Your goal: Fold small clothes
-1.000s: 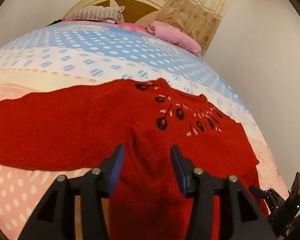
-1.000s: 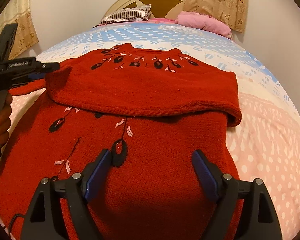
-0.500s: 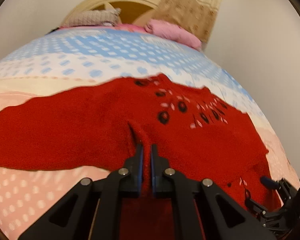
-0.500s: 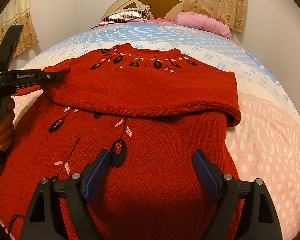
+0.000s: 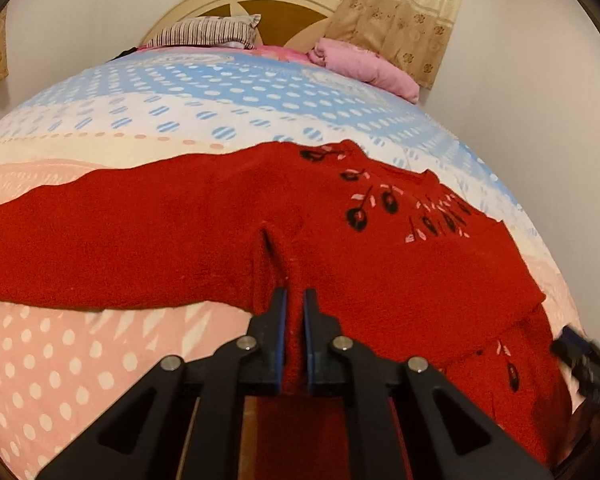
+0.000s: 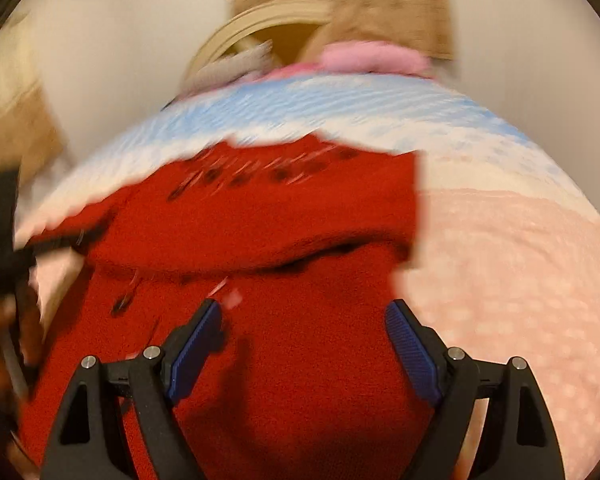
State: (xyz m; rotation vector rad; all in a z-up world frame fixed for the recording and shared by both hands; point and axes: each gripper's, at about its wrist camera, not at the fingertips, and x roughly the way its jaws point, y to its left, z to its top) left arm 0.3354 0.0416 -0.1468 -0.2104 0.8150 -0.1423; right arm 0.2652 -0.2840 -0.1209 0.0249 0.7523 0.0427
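Observation:
A red knitted sweater with dark flower motifs lies on the bed, one sleeve stretched out to the left. My left gripper is shut on a pinched ridge of the sweater near the armpit. In the blurred right wrist view the sweater shows its other sleeve folded across the chest. My right gripper hovers over the sweater's lower body, open, with nothing between its blue pads. The left gripper shows at that view's left edge, with a hand below it.
The bed sheet is pink, cream and blue with dots. A striped pillow and a pink pillow lie by the rounded headboard. A curtain hangs behind, and a wall runs along the bed's right side.
My left gripper closed on a fold of the sweater and has drawn it up into a ridge. My right gripper, still open, swung sideways over the sweater, blurring its view.

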